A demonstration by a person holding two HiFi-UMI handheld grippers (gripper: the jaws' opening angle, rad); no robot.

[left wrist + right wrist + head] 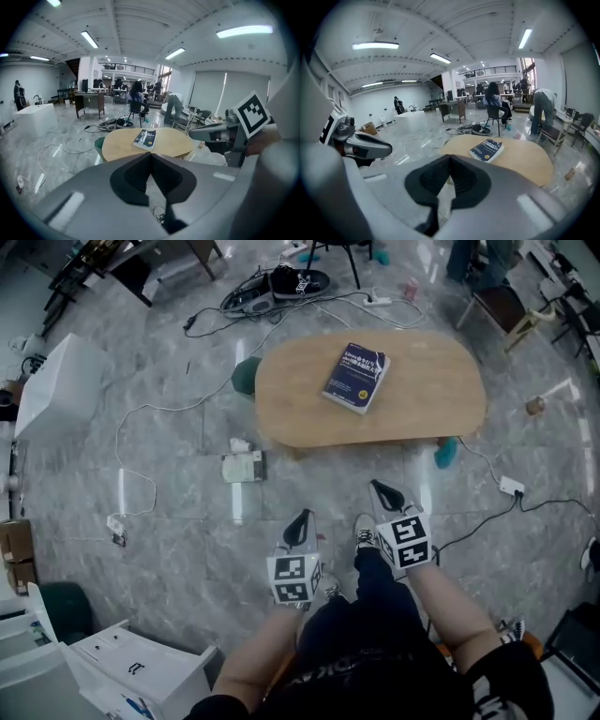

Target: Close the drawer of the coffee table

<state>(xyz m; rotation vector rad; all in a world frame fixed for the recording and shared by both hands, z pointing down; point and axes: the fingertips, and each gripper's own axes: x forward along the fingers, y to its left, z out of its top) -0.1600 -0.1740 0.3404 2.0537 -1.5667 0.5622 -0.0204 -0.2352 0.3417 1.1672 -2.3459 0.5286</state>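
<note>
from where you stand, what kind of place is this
Most likely a large open lab or workshop hall, not a home: loose cables trail over the stone floor, a mezzanine balcony runs along the back, and people sit and stand among desks beyond the coffee table.

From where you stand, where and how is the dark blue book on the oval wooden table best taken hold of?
Probably at the near edge of the dark blue book, coming low from the person's side of the oval wooden table. It lies flat and inside the rim, so it must be pinched across its thickness there.
</note>
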